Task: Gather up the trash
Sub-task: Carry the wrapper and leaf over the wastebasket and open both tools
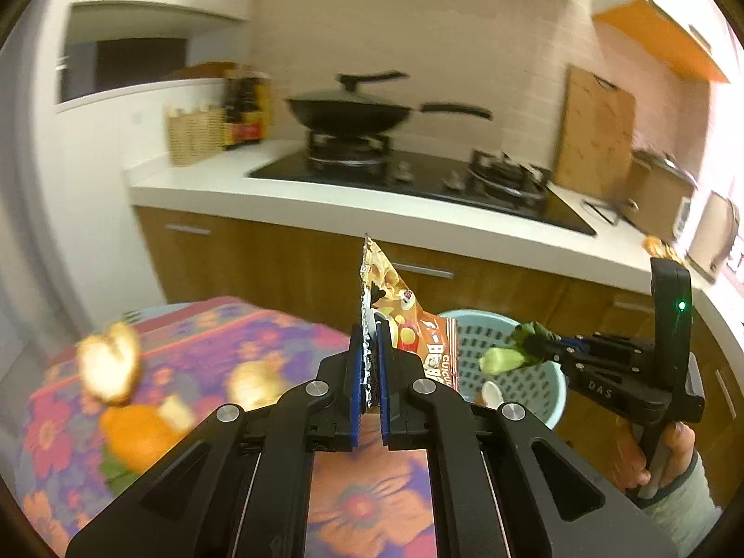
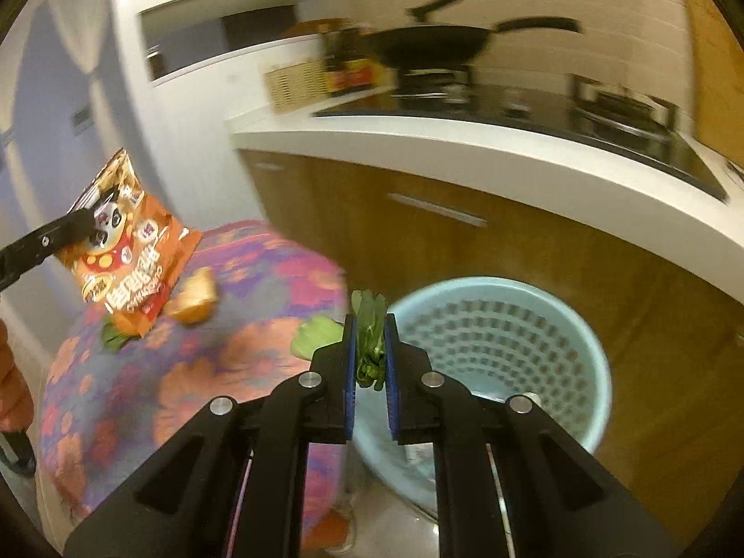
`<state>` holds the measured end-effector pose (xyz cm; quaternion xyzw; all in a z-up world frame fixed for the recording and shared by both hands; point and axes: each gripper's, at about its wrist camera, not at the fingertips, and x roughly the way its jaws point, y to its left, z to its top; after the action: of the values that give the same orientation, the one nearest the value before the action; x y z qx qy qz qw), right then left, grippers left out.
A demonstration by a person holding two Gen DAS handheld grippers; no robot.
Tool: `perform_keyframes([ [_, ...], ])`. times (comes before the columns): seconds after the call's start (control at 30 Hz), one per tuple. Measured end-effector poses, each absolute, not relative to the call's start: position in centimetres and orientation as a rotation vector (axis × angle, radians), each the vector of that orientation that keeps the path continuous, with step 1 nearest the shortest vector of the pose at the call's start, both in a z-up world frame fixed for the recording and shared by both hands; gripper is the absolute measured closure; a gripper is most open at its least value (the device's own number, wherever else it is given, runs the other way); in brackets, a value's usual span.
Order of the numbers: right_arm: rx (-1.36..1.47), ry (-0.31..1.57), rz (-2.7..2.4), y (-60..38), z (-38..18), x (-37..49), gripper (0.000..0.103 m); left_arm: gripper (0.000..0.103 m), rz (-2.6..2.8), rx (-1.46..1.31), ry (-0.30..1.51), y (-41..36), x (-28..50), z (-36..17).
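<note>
While both claws are pinched tight on their loads, the real question is whether either piece reaches the bin cleanly. The right gripper (image 2: 369, 358) has its blue pads closed on a limp bunch of green leaf scrap (image 2: 369, 344), with a pale stalk end poking out to its left, beyond the pads; the blue slotted waste basket (image 2: 558, 325) sits just ahead of it and slightly to the right, on the floor below the wooden cabinet fronts. The left gripper (image 1: 370, 372) is clamped just as hard on the edge of an orange snack wrapper (image 1: 395, 321), which stands up and flops to the right of the jaws, with the basket farther off to that claw's right. Behind and to the left of both lies the flowered tablecloth (image 2: 139, 395), carrying bread pieces (image 1: 109, 362), orange peel (image 1: 139, 432) and another leaf. I'd judge the leaf the shakier hold: it is soft and held by a thin part, so a quick swing could tear or drop it short of the rim. The light wrapper might catch the basket's edge and land outside.
</note>
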<state>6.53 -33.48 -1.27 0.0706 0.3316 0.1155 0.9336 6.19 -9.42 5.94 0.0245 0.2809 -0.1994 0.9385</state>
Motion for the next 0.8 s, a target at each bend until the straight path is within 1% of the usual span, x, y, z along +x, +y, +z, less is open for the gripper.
perform_keyframes([
  [0.13, 0.211, 0.700, 0.175, -37.3, -2.5, 7.1, 0.095, 0.100, -0.431, 0.111, 0.607, -14.2, 7.9, 4.5],
  [0.27, 0.263, 0.739, 0.130, -40.0, -4.4, 8.0, 0.095, 0.100, -0.462, 0.106, 0.664, -17.6, 10.0, 2.6],
  [0.6, 0.350, 0.859, 0.075, -42.9, -8.6, 9.8, 0.094, 0.099, -0.486, 0.106, 0.781, -22.6, 13.7, -1.3],
  [0.8, 0.362, 0.873, 0.075, -43.0, -9.0, 10.1, 0.090, 0.099, -0.494, 0.112, 0.817, -24.5, 14.6, -2.9],
])
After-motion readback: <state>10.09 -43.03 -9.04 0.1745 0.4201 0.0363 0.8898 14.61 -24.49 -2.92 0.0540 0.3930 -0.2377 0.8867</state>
